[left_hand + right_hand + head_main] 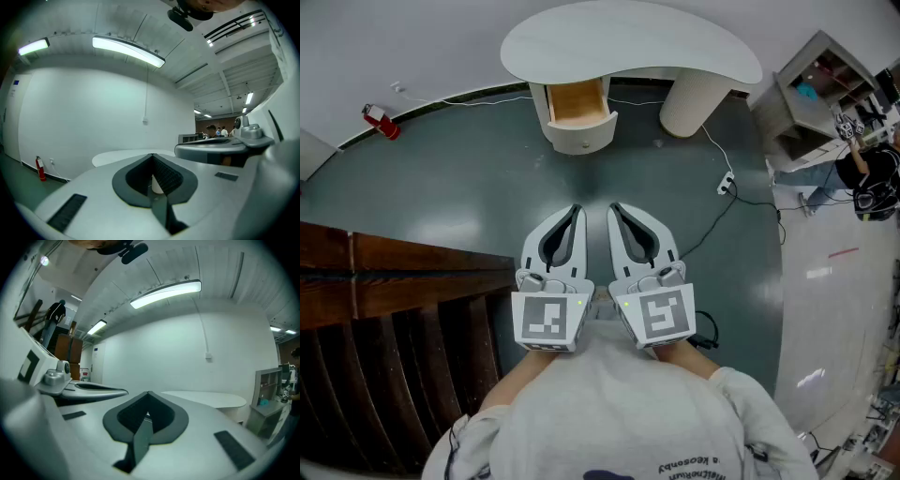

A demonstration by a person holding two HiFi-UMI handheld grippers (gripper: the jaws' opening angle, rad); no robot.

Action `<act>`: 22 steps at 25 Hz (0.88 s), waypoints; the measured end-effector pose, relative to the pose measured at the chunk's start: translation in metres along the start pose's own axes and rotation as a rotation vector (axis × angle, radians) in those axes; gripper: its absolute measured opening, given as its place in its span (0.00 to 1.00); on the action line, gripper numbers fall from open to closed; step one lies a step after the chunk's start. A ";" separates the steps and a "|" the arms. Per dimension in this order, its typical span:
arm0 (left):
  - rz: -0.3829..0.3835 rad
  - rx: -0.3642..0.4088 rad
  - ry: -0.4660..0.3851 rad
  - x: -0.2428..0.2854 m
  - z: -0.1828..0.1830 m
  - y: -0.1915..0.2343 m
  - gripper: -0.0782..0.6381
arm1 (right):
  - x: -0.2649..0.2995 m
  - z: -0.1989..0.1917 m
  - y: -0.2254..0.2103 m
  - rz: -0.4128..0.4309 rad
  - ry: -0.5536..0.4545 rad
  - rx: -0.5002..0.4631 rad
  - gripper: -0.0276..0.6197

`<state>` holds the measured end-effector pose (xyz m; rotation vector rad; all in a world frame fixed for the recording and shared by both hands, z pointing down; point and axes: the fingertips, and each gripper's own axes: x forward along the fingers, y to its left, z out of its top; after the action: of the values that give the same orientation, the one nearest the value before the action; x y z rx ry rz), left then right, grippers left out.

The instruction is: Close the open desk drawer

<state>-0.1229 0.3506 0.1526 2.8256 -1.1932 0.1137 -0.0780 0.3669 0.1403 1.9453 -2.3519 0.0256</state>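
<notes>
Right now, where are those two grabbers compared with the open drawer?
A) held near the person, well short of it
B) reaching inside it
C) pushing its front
A: the left gripper and right gripper are shut near the person, with floor showing between them and the drawer.

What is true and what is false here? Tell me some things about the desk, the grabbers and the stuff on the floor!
1. The drawer under the desk is open. True.
2. The left gripper touches the drawer. False: it is far back from it, close to the person.
3. The left gripper and the right gripper both have their jaws together, holding nothing. True.
4. The fire extinguisher by the wall is blue. False: it is red.
</notes>
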 end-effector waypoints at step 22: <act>-0.066 -0.048 0.012 -0.018 -0.022 0.046 0.12 | 0.016 -0.016 0.030 -0.059 0.033 -0.003 0.07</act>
<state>-0.1688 0.3334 0.1750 2.8152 -1.0840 0.0961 -0.1093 0.3582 0.1583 1.9957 -2.2715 0.0500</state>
